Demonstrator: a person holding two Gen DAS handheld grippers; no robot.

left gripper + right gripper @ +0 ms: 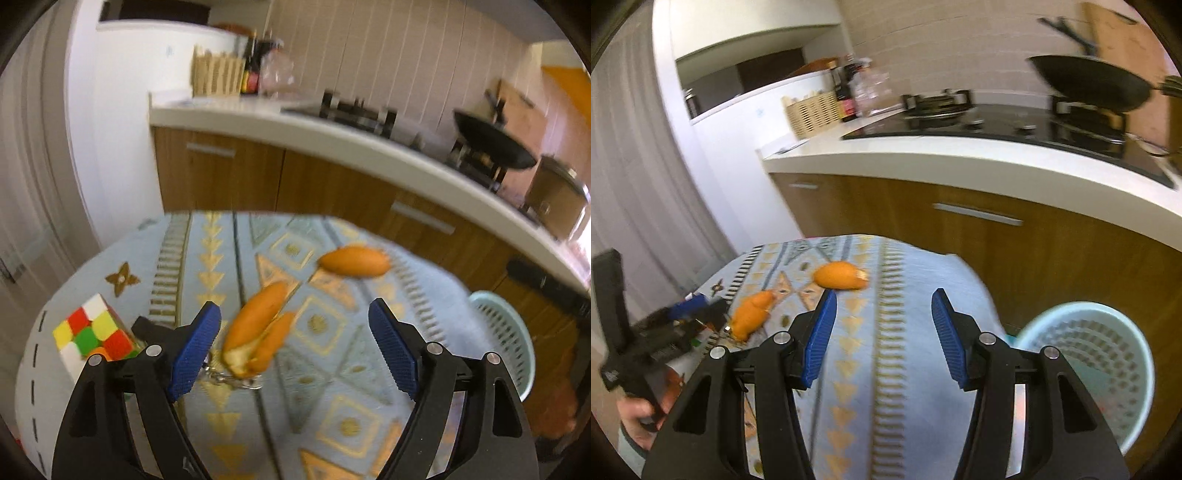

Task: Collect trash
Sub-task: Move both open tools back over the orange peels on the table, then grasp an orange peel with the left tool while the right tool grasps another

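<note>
Two pieces of orange peel lie on the patterned tablecloth. The near peel lies just ahead of my left gripper, close to its left finger; it also shows in the right wrist view. The far peel lies toward the table's far edge; in the right wrist view it is just beyond my right gripper. Both grippers are open and empty. A pale green mesh waste basket stands on the floor right of the table, also in the left wrist view.
A Rubik's cube sits at the table's left. A metal key ring lies under the near peel. Behind the table runs a kitchen counter with wooden cabinets, a hob and a black wok.
</note>
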